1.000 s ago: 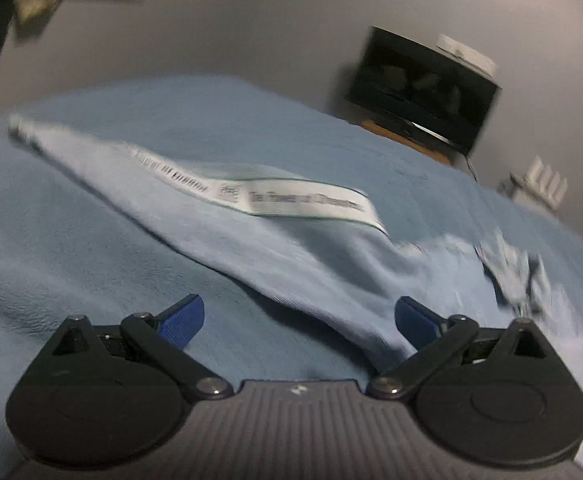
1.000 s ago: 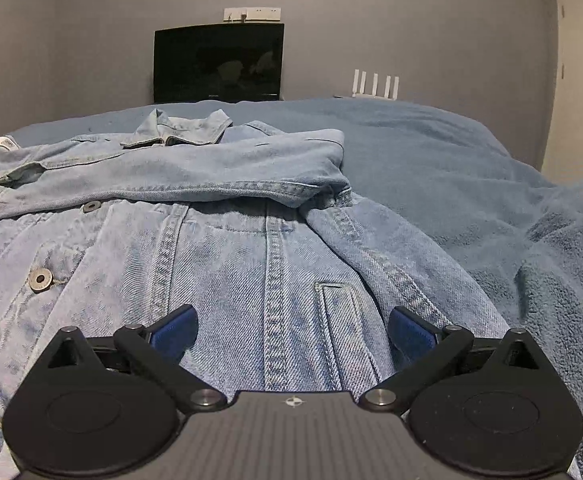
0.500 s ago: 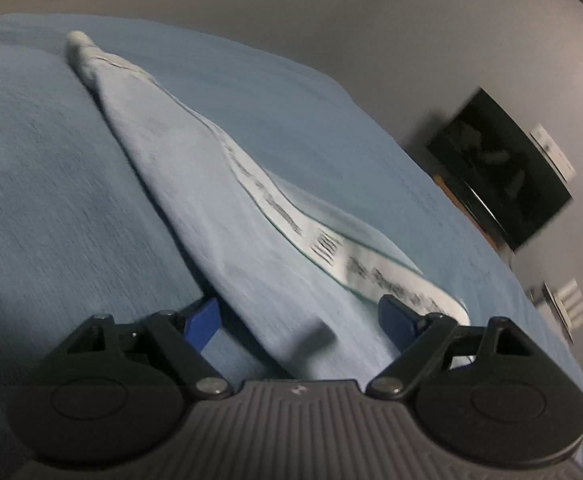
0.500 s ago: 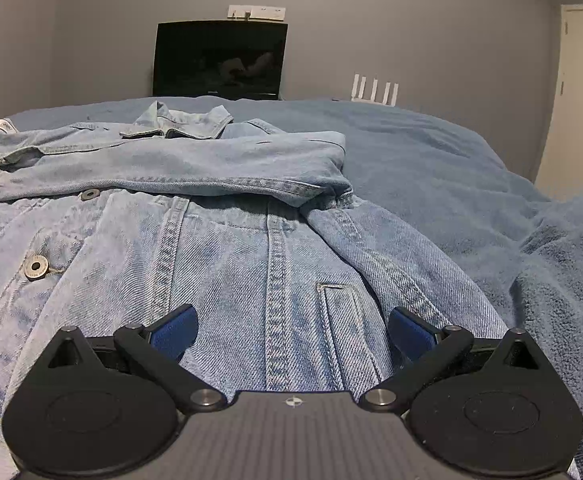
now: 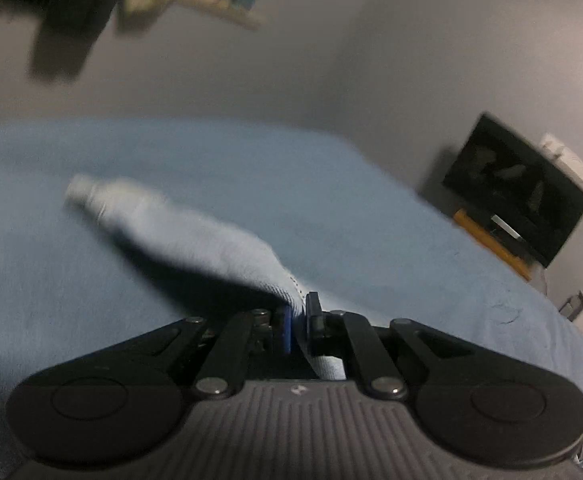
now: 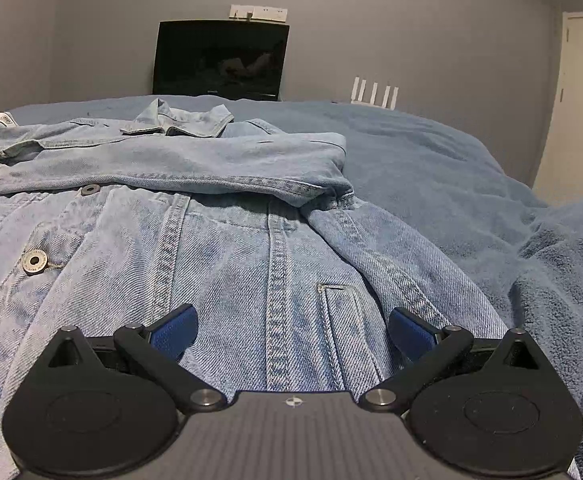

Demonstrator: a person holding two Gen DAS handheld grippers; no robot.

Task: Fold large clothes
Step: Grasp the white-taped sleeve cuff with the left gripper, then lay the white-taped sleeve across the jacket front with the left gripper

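left gripper (image 5: 298,326): jaws nearly closed, pinching a fold of pale blue cloth, which looks like the jacket's sleeve (image 5: 195,240). from the pinch the sleeve trails away across the blanket (image 5: 331,184) to its blurred cuff end, with a dark shadow under the near part, so that stretch is likely lifted off the bed.

right gripper (image 6: 291,330): jaws wide open, gripping nothing, hovering low over the denim jacket's (image 6: 227,264) lower front panel, just beside the welt pocket (image 6: 337,300).

jacket lies spread front-up on the blanket, one sleeve already folded across the chest, collar (image 6: 187,120) at the far end. a metal button (image 6: 34,261) sits left of the right gripper.

handling, my read: denim is heavy for cloth, semi-stiff, holds a crease, not slippery, not fragile. seams, hem and cuff are thick, so a pinch there should hold better than mid-panel, where one layer could peel off. the hem near the right gripper looks like the obvious grab. the plush blanket is grippy and soft, so dragging will bunch it; better to lift than slide.

beyond the jacket's collar: a dark tv (image 6: 219,60) against the grey wall, a white router (image 6: 374,92) to its right, a door (image 6: 579,100) further right. left wrist view shows blurred clothes hanging (image 5: 63,12) on the wall past the bed.
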